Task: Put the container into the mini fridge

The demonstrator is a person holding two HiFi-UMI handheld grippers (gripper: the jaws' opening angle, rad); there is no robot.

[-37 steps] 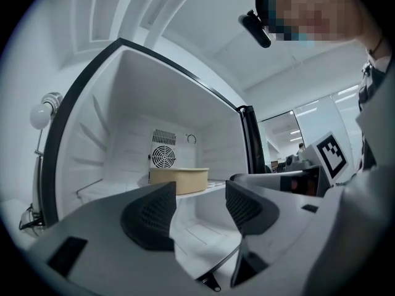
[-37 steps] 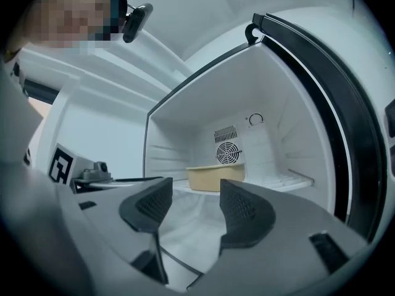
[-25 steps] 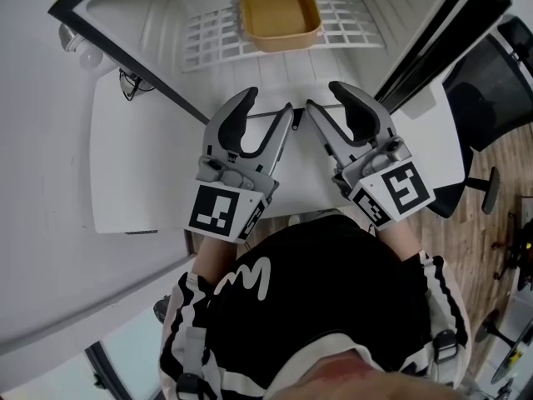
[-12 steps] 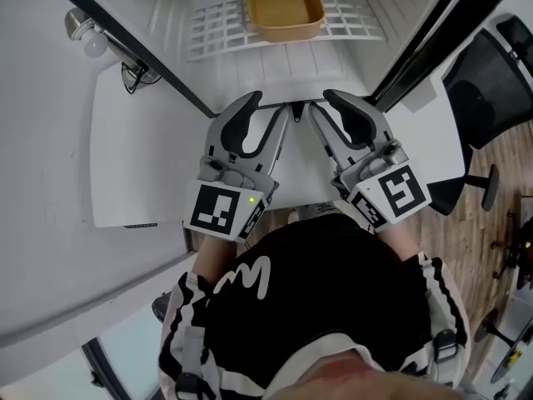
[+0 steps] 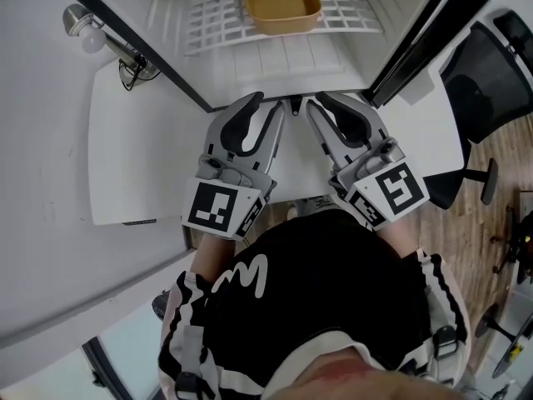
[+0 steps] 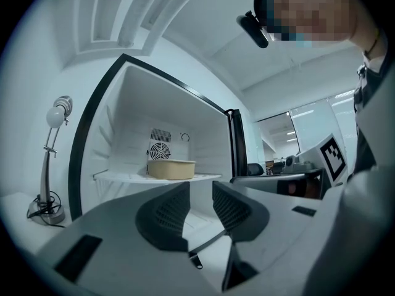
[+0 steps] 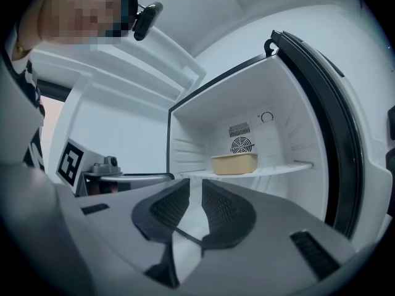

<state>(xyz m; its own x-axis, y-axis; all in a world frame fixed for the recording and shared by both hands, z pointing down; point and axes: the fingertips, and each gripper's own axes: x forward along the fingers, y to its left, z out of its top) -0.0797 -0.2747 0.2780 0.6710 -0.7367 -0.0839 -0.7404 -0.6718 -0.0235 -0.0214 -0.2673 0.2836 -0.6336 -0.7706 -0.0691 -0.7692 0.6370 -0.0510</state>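
Observation:
The tan container stands on the white wire shelf inside the open mini fridge, in front of the rear fan. It shows in the left gripper view as the container and in the right gripper view as the container. My left gripper and right gripper hover side by side just outside the fridge's front edge, well short of the container. Both pairs of jaws are closing with nothing between them. A gap remains at the left gripper, and a narrower one at the right gripper.
The fridge door stands open at the right. A desk lamp sits left of the fridge on a white table. A black office chair is at the far right on the wooden floor.
Both grippers' jaws have narrowed from wide apart to a small gap. The grippers sit a little farther back from the shelf. The container has stayed on the shelf.

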